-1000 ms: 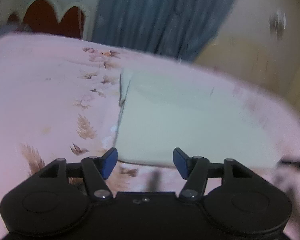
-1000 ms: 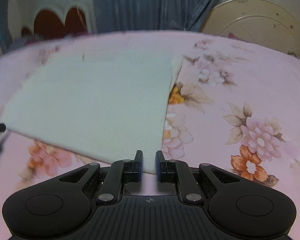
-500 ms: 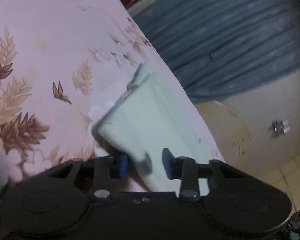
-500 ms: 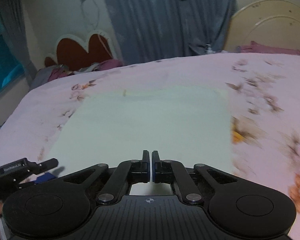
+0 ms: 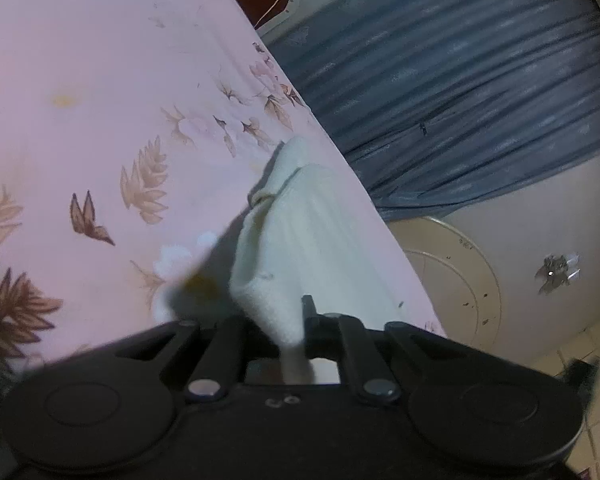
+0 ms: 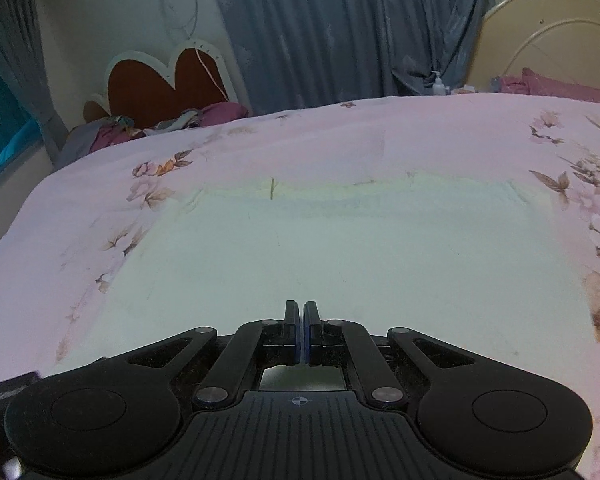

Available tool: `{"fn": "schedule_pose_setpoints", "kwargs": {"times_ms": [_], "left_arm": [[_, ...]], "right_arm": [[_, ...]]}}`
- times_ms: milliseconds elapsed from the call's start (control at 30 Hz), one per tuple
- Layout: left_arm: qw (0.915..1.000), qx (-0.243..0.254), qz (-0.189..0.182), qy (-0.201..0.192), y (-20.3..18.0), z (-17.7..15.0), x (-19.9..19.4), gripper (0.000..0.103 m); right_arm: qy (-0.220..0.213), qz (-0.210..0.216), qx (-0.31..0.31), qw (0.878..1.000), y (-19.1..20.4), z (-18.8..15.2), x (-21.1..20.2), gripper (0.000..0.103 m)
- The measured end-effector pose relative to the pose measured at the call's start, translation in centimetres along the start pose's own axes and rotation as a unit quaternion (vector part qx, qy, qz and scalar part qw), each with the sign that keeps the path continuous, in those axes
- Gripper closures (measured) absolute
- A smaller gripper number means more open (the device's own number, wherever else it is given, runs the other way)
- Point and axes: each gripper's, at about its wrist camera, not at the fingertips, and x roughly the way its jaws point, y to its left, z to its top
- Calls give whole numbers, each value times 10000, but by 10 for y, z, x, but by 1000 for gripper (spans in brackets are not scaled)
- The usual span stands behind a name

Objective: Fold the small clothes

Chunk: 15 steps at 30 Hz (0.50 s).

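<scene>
A pale cream-green garment (image 6: 360, 260) lies spread on the pink floral bedspread (image 6: 80, 220). My right gripper (image 6: 302, 332) is shut on its near edge at the middle. In the left wrist view the camera is tilted, and my left gripper (image 5: 290, 332) is shut on a corner of the same garment (image 5: 300, 240), which rises from the bedspread (image 5: 100, 120) in a ridge toward the fingers.
Blue curtains (image 6: 320, 32) hang behind the bed. A heart-shaped red headboard (image 6: 160, 84) and a pile of clothes (image 6: 160, 124) are at the far left. A round cream board (image 6: 548, 40) leans at the far right. Tiled floor (image 5: 588, 360) lies beyond the bed's edge.
My left gripper closed from open onto the garment's corner and lifted it, tilting the view. My right gripper shut on the near edge and rose with it.
</scene>
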Motion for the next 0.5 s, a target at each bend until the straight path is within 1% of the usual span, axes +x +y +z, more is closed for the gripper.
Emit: {"fn": "schedule_pose_setpoints", "kwargs": {"times_ms": [33,100,200,233,267,300,367,433,500], "left_arm": [[9999,-28,121,-81,2,1,1,86],[9996,-211,144,-142,6,7,4,86],[9994,-177,223,-177,4,13,8,85],[9994,-192,229,-161,3,14,8,88],[9995,-174,228,-110,2,15,10,93],[9996,-85,282,-32,0,16,13,96],[9995,143,290,-71,-10,19,10,96],[9974,674,255,-95,-31,20,4,96],[9922,1246,38,-18,-65,18,2,96]], "right_arm": [[104,-60,-3,9999,-3,-4,8,102],[64,-33,84,9999,-5,-3,9,103],[-111,-12,-28,9999,-3,0,-1,103],[-113,4,-2,9999,-3,-1,1,103],[10,-38,14,10000,-6,-4,6,103],[57,-21,44,10000,-9,-8,11,103],[30,27,48,10000,-10,-8,11,103],[44,117,83,9999,-13,-6,9,103],[-81,316,345,9989,-24,-4,0,103]]}}
